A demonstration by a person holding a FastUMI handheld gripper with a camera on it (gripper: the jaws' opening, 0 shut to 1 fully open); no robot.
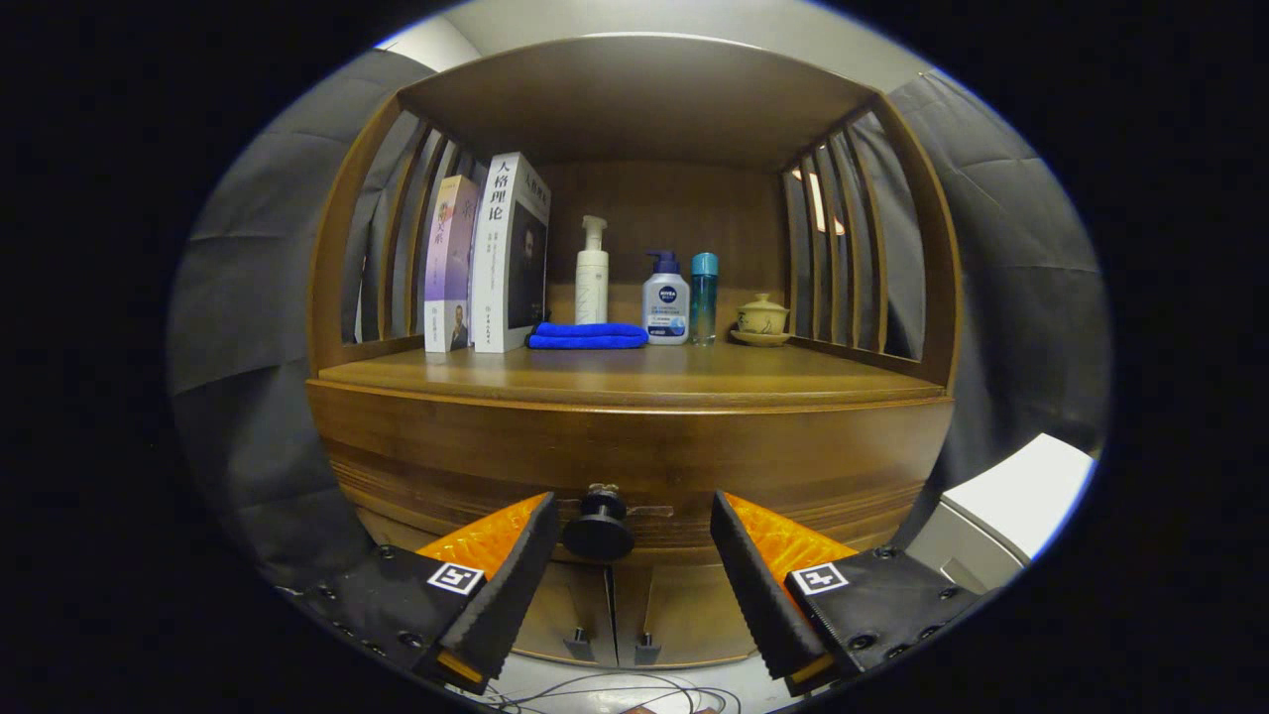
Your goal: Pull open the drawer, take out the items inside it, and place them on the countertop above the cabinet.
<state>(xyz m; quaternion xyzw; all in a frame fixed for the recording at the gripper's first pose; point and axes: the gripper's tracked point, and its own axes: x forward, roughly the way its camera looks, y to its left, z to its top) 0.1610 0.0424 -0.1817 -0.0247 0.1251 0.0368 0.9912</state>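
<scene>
The gripper [632, 526] faces a wooden cabinet [397, 466], its 2 fingers spread wide apart and holding nothing. The round dark knob [599, 534] of the drawer [793, 451] sits between the fingers, closer to the left one, untouched by either. The drawer front sits flush with the cabinet, shut. Above it the countertop [634, 375] carries 2 upright books [488, 256], a folded blue cloth [587, 336], a white pump bottle [592, 273], a shorter pump bottle [665, 300], a slim teal bottle [704, 297] and a lidded cup on a saucer [762, 319]. Cables [595, 692] lie on the floor below
</scene>
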